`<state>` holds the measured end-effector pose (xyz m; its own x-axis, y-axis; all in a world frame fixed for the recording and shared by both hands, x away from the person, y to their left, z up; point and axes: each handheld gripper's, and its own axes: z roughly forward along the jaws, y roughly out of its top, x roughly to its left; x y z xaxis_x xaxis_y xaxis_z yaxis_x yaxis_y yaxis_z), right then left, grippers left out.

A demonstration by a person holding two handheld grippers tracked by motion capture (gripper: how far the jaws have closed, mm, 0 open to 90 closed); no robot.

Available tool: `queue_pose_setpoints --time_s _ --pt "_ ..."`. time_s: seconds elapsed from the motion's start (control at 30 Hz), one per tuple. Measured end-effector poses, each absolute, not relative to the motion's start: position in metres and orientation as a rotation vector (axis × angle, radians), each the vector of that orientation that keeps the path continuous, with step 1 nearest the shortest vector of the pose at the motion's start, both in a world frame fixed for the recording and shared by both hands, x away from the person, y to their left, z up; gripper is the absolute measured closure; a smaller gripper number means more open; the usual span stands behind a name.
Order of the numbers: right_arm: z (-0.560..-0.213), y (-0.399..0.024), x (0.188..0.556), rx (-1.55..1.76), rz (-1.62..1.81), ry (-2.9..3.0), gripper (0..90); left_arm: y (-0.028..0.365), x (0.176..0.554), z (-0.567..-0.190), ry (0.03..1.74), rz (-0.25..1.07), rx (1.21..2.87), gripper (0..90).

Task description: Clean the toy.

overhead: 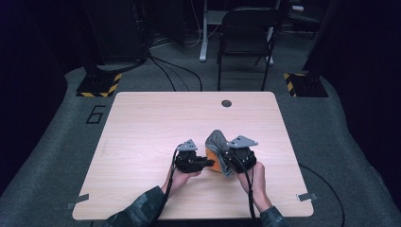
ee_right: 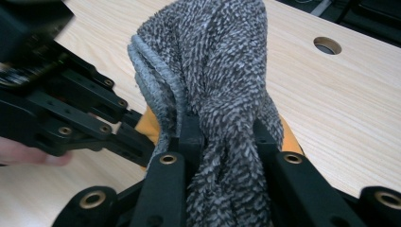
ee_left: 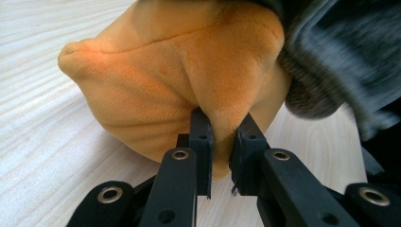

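Two hand-held grippers pinch one orange-and-grey cloth on one table.

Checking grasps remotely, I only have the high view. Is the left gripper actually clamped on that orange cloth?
Observer: Yes. In the left gripper view the left gripper pinches a fold of the orange cloth between its pads.
Operator: And the right one?
Observer: The right gripper is shut on a bunch of the grey towel, which rises up between its jaws.
Operator: Are the two fabrics separate?
Observer: They touch. In the left gripper view the grey towel lies against the upper right side of the orange cloth; I cannot tell if they are joined.
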<state>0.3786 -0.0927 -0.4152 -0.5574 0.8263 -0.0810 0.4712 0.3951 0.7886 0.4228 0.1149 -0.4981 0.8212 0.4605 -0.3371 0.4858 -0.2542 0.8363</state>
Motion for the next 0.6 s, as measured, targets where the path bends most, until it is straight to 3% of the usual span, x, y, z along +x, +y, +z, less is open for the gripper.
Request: queue_pose_setpoints --time_s 0.3,0.6 --pt "-0.418 -0.102 0.382 1.102 0.953 2.167 73.2 0.115 0.423 -0.498 0.706 -0.032 1.887 80.7" --pt "-0.431 -0.138 0.399 1.273 0.922 2.117 73.0 0.114 0.423 -0.498 0.694 -0.037 1.896 80.6"
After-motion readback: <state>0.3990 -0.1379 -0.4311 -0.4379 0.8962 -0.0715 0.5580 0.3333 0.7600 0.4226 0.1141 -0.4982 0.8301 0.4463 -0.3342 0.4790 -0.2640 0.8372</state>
